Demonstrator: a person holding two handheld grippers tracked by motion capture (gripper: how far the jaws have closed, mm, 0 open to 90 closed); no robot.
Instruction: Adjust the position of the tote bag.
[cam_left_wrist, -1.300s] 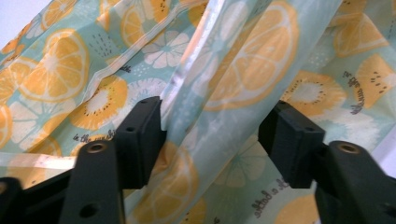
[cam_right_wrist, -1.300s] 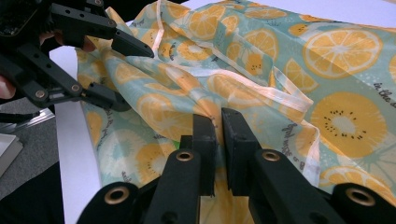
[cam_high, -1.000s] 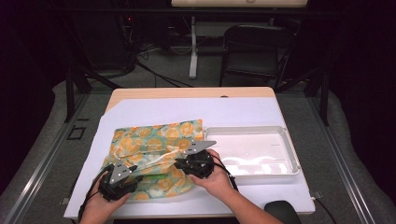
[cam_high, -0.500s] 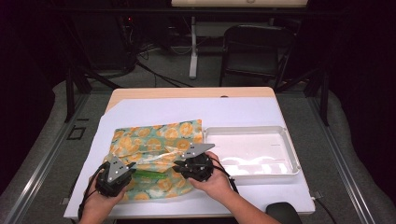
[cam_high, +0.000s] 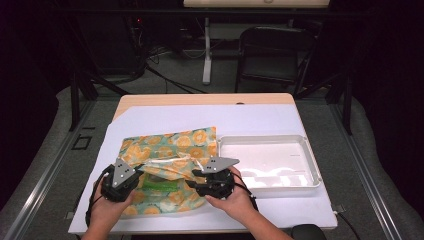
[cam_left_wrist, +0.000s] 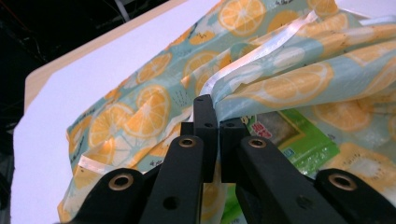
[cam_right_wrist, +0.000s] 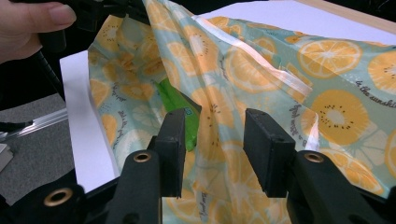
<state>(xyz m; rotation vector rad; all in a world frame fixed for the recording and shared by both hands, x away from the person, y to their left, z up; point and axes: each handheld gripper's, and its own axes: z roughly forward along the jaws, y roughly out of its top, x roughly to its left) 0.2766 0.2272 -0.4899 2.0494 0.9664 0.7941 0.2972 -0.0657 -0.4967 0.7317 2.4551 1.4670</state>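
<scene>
orange-slice printed plastic zip bag (cam_high: 170, 167) lies on the white sheet near the front left corner of the tabletop (cam_high: 210, 100), just left of the white plastic tray (cam_high: 305, 150). the left gripper (cam_left_wrist: 212, 140) is clenched on the bag's upper lip at the white zip strip, lifting it so the mouth gapes. a green packet (cam_left_wrist: 285, 140) lies inside the bag, partly seen through the opening. the right gripper (cam_right_wrist: 212, 140) stands released, jaws spread, right at the mouth with the bag's film between and in front of them; the green packet (cam_right_wrist: 180, 116) sits just beyond its left jaw. the step in hand looks like holding the mouth wide to get at the packet. next, the right gripper needs to go deeper past the loose film and close on the packet alone, while the left holds the lip up.
</scene>
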